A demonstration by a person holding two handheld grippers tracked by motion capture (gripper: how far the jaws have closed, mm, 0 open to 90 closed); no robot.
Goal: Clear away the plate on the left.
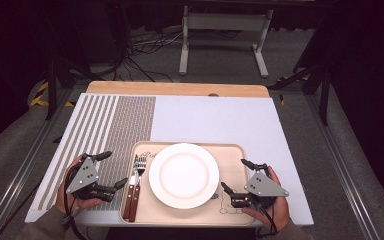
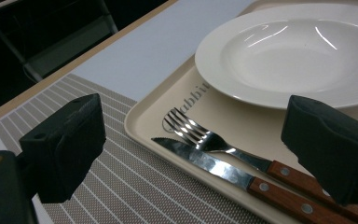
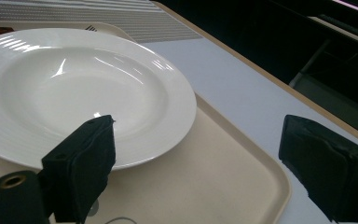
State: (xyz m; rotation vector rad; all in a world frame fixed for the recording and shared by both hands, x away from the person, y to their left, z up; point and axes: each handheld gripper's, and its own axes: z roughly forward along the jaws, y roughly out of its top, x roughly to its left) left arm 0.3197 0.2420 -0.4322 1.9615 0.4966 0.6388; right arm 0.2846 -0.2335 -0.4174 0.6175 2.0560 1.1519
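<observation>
Cream plastic makes up the tray that lies near my edge of the bench, and on it sit a white plate, a fork and a knife. My left hand-held gripper hovers over the striped mat just left of the tray, its jaws spread wide with nothing between them; in the left gripper view they frame the fork and knife, which lie side by side on the tray's left strip, wooden handles toward me, tines and blade pointing away. The knife lies on the outer side, close along the tray rim, and the fork lies between it and the plate. The cutlery is near the left hand-held gripper but apart from it. My right hand-held gripper hangs over the tray's right part, beside the plate's right rim, jaws likewise wide apart and holding nothing. In the right gripper view one jaw stands in front of the plate's near rim and the other over the tray's edge and the white bench beyond; I cannot tell whether the near jaw touches the plate. The plate is empty and sits in the middle of the tray, with printed lettering partly hidden under its left rim.
</observation>
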